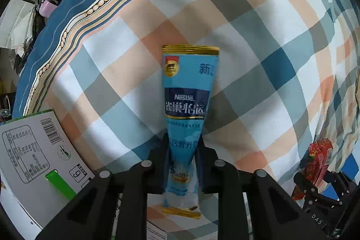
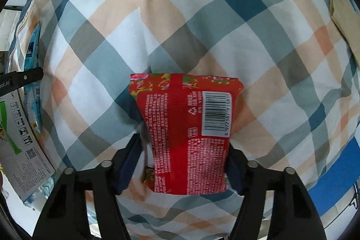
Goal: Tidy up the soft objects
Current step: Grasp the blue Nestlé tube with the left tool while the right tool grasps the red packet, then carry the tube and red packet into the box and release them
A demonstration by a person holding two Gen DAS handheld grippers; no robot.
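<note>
Jaws of the left gripper [image 1: 182, 150] pinch a glossy blue foil sachet [image 1: 187, 118] at its waist; long axis points away, lower end crumpled, over the checked cotton bedsheet [image 1: 258, 48]. White printed carton [image 1: 33, 150] cut off at left.

Right wrist view: right gripper [image 2: 185, 156] clamps a puffy red plastic packet [image 2: 184, 127], barcode up, long axis forward, bottom edge hidden behind a sheet fold.

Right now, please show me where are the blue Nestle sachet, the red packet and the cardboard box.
blue Nestle sachet [image 1: 186, 105]: left wrist view, on its dark blue logo band.
red packet [image 2: 177, 127]: right wrist view, on its printed red back.
cardboard box [image 1: 33, 150]: left wrist view, on its white printed side.
</note>
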